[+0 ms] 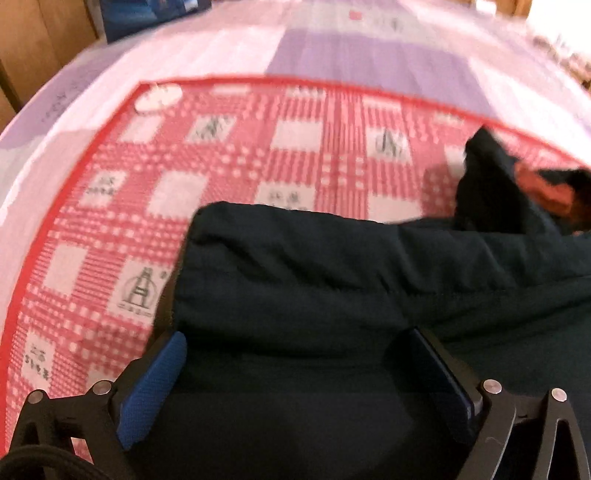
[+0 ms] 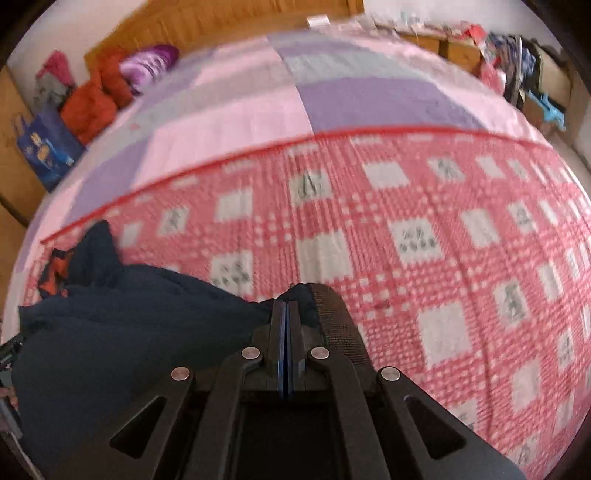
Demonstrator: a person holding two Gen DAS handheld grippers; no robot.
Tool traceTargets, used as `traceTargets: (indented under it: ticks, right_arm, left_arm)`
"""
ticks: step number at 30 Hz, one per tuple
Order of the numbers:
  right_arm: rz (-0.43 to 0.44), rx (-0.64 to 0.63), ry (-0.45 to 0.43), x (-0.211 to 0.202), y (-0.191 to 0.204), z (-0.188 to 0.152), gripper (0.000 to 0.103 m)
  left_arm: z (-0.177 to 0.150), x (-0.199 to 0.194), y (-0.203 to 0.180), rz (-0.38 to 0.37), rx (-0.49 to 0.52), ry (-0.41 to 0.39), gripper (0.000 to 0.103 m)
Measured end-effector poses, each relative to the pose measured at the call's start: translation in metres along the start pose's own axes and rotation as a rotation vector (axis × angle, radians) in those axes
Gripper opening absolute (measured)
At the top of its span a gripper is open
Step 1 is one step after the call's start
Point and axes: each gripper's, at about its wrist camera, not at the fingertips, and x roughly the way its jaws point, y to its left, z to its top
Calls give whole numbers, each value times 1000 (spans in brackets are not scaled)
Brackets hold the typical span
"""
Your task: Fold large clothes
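A large dark navy garment lies bunched on a red-and-white checked cloth. Its orange lining shows at the far right. My left gripper stands open low over the garment. Its blue-padded fingers are set wide apart with a fold of the fabric lying between them. In the right wrist view the garment fills the lower left, with the orange lining at its far end. My right gripper is shut on the garment's ribbed edge over the checked cloth.
The checked cloth covers a bed with a pink and purple sheet. A small white round object lies at the cloth's far left corner. Orange and purple bundles and a blue bag sit by the wooden headboard. Cluttered boxes line the right.
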Motion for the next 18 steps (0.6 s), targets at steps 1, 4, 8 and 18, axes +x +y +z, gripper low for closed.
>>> traceTargets:
  ticks: [1, 4, 8, 18]
  right_arm:
    - [-36, -29, 4, 0, 7, 3, 0]
    - [-74, -57, -61, -22, 21, 7, 0]
    - [-43, -62, -162, -68, 10, -13, 0]
    - [22, -274, -213, -130, 78, -136, 3]
  left_arm:
    - [5, 1, -2, 13, 3, 15, 100]
    - [10, -7, 5, -8, -20, 30, 99]
    - [-11, -46, 29, -51, -38, -52, 95]
    - [-110, -126, 3, -140, -50, -151, 95]
